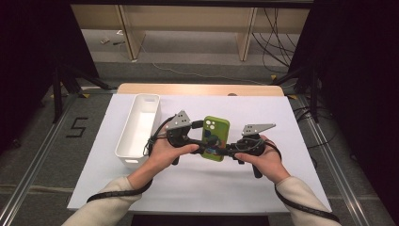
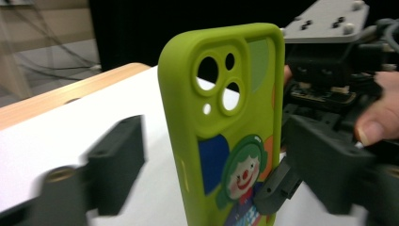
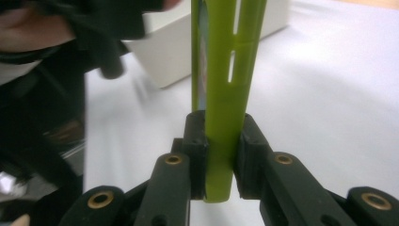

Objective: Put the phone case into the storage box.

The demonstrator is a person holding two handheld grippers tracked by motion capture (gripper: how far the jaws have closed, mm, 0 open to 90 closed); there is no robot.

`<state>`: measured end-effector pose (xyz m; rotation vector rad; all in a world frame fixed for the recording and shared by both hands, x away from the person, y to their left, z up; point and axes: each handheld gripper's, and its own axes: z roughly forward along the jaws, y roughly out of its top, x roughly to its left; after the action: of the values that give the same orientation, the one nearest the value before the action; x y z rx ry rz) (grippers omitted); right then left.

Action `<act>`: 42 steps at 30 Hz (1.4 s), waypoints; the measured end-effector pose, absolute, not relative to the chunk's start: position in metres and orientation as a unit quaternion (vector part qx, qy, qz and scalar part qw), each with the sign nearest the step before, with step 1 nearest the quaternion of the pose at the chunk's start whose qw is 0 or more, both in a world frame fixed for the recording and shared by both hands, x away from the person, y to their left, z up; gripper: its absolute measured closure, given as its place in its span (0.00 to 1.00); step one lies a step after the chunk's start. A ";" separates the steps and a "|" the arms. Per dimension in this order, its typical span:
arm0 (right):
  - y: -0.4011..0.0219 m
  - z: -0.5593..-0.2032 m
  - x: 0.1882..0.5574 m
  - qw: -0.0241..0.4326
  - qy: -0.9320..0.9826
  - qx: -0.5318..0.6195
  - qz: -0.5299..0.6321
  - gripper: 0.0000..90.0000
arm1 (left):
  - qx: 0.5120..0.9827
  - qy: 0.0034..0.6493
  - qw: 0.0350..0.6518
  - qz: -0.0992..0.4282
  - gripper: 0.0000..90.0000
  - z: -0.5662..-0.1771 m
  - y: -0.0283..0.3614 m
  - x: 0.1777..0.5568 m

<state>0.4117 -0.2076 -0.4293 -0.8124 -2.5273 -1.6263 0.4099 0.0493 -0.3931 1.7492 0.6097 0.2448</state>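
**One phone case, two grippers, one bin**

I count one green phone case [image 1: 216, 138], held up off the white table cover [image 1: 197, 183] between my two grippers, just right of the single white bin [image 1: 139, 132]. In the left gripper view the case stands upright with its back toward me: three round camera cutouts and a cartoon clown print low on the back.

My right gripper [image 3: 221, 155] has the case. In the right gripper view both black pads press on the lower edge of the case, one on each face, so I see it edge-on, rising straight up from the jaws. The grip is narrow, matched to the thickness of the case.

My left gripper [image 2: 197, 160] stands wide. Its two jaws sit on either side of the case without pressing on it: one well off to the left, blurred, the other at the right beside the right gripper's body.

Two hands come in from the bottom of the high view, one on each gripper, each with a cable trailing back along the sleeve.
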 end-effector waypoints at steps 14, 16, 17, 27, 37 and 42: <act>-0.197 -0.430 0.410 -0.084 -0.804 -0.315 -0.497 0.87 | 0.737 0.290 0.587 0.169 0.00 -0.379 0.026 0.409; -0.196 -0.430 0.410 -0.088 -0.804 -0.318 -0.495 0.87 | 0.737 0.293 0.585 0.170 0.00 -0.378 0.023 0.410; -0.196 -0.430 0.410 -0.089 -0.803 -0.319 -0.495 0.87 | 0.735 0.296 0.585 0.172 0.00 -0.378 0.022 0.411; -0.194 -0.432 0.408 -0.105 -0.801 -0.329 -0.489 0.87 | 0.729 0.306 0.584 0.182 0.03 -0.380 0.012 0.414; -0.191 -0.433 0.407 -0.115 -0.802 -0.334 -0.482 0.87 | 0.720 0.328 0.580 0.193 0.10 -0.382 0.011 0.415; -0.190 -0.432 0.406 -0.124 -0.802 -0.336 -0.479 0.87 | 0.716 0.337 0.579 0.195 0.12 -0.384 0.011 0.416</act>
<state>0.4062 -0.1899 -0.4324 -1.1480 -2.7392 -1.6349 0.4157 0.0106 -0.3836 1.6757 0.7893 0.4565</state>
